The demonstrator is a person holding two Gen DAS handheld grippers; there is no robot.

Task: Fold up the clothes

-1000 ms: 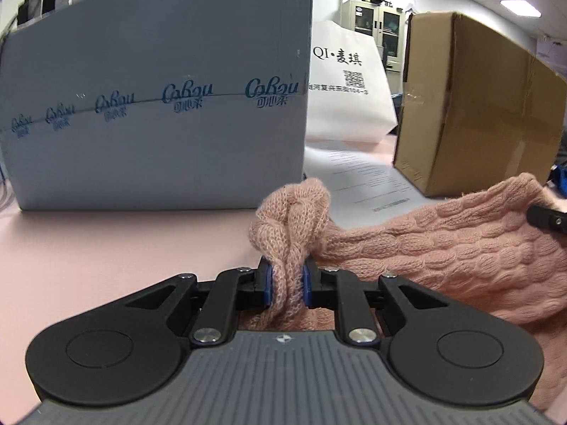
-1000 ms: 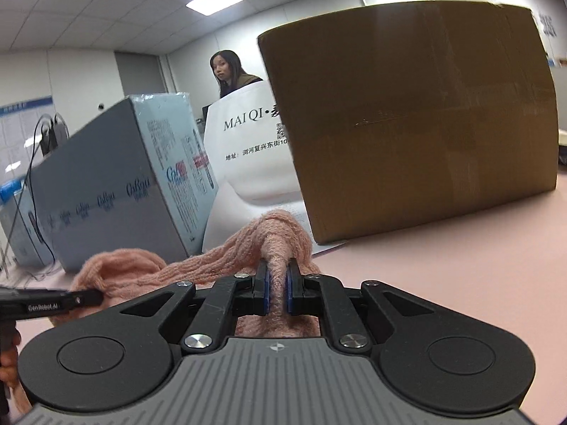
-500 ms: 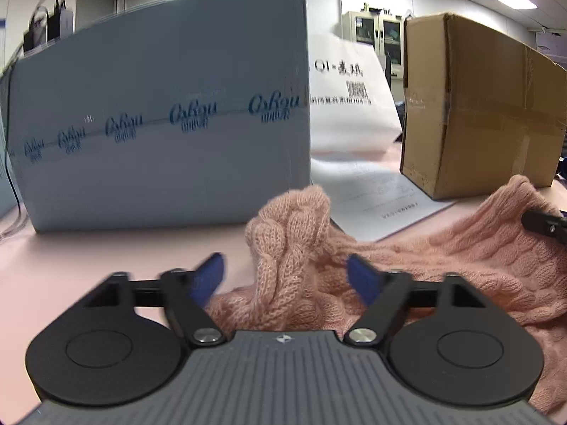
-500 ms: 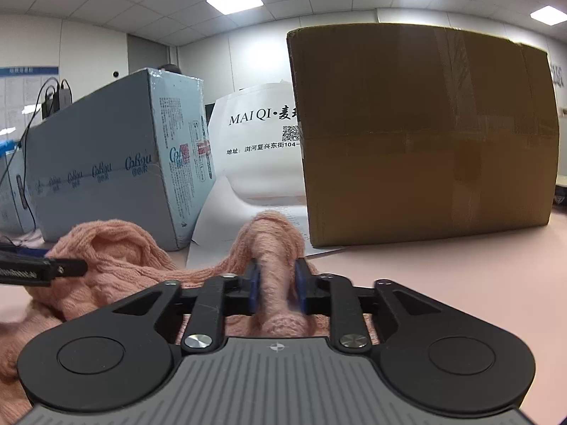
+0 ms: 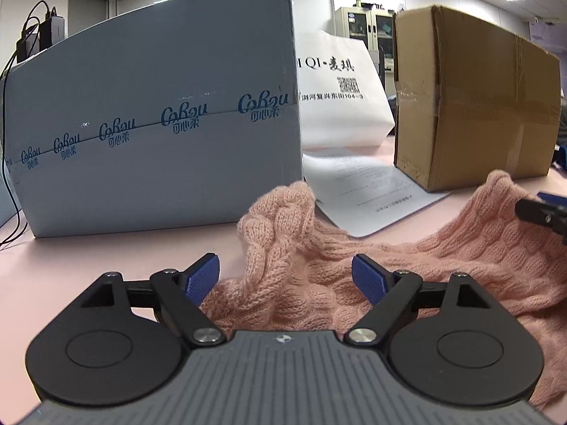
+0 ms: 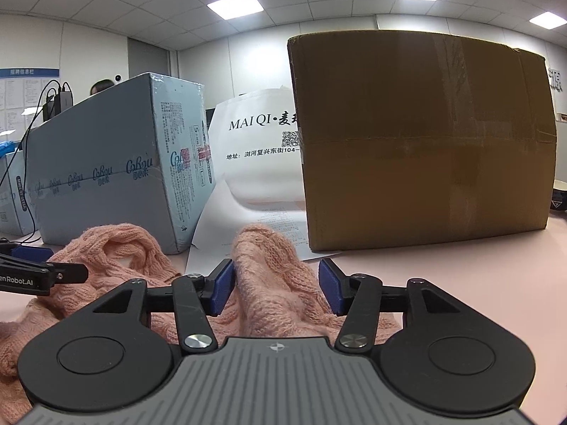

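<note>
On your pink office table, the pink knit sweater bunches, seemingly loose, between both wide-open grippers: left gripper, right gripper.

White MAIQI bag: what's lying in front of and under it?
A printed paper sheet runs from the white MAIQI bag toward the pink knit sweater. How far under the bag it reaches is hidden.

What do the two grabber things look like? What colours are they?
The left gripper and right gripper match: black jointed arms with silver screws, round black discs at the sides, a ribbed grey base, and ridged blue pads on the fingertips. White "Robot.AI" lettering marks the left one in the right view.
</note>
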